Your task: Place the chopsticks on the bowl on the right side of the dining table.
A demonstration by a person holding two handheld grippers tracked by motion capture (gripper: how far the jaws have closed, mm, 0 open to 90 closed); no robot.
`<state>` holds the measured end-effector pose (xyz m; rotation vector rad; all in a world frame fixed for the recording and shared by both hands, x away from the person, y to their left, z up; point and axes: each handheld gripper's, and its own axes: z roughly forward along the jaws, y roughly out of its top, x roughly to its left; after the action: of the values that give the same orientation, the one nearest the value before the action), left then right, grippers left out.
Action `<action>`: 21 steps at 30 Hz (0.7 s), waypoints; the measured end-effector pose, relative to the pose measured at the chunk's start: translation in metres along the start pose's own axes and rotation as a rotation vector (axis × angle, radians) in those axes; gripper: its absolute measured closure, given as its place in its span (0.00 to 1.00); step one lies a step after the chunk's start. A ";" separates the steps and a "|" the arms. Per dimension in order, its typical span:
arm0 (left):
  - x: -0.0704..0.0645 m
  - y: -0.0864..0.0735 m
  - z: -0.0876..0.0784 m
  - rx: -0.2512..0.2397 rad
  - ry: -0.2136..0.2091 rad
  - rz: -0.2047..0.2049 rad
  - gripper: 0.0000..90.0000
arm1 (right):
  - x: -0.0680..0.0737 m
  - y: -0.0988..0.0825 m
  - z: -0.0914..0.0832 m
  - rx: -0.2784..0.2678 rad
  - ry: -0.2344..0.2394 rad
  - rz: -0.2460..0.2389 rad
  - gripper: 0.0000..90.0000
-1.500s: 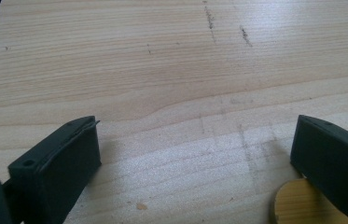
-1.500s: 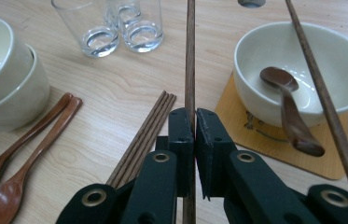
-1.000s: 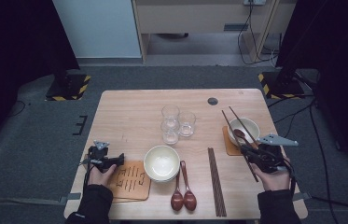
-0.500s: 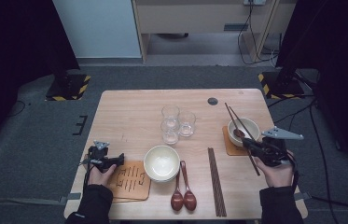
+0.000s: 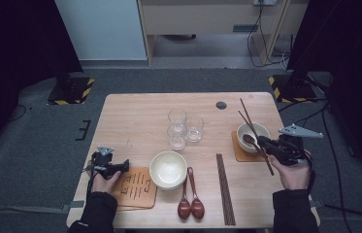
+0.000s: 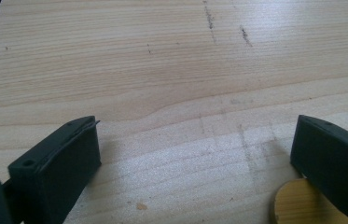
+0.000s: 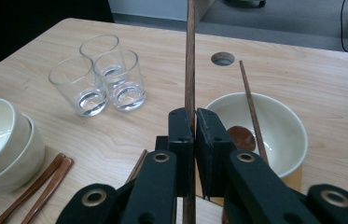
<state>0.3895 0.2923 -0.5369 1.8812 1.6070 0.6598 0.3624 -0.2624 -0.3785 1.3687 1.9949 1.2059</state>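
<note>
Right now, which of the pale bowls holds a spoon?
The pale ceramic bowl on the orange mat by the right gripper; the stacked pale bowls are empty.

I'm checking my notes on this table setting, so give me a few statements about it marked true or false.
1. The right hand-held gripper is shut on a chopstick. True.
2. The left hand-held gripper grips a spoon. False: its jaws stand open over bare table.
3. Three glasses stand together mid-table. True.
4. The two spoons lie inside the stacked bowls. False: they lie on the table beside them.
5. The bowl on the right coaster holds a spoon. True.
</note>
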 end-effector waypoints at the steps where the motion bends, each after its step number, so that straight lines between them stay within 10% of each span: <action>1: 0.000 0.000 0.000 0.000 0.000 0.000 0.00 | -0.001 0.001 0.000 -0.002 -0.001 0.003 0.95; 21: 0.000 0.000 0.000 0.000 0.000 0.000 0.00 | -0.035 0.010 0.006 0.000 -0.045 0.021 0.95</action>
<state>0.3895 0.2923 -0.5368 1.8814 1.6071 0.6596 0.3867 -0.2904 -0.3776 1.4074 1.9545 1.1738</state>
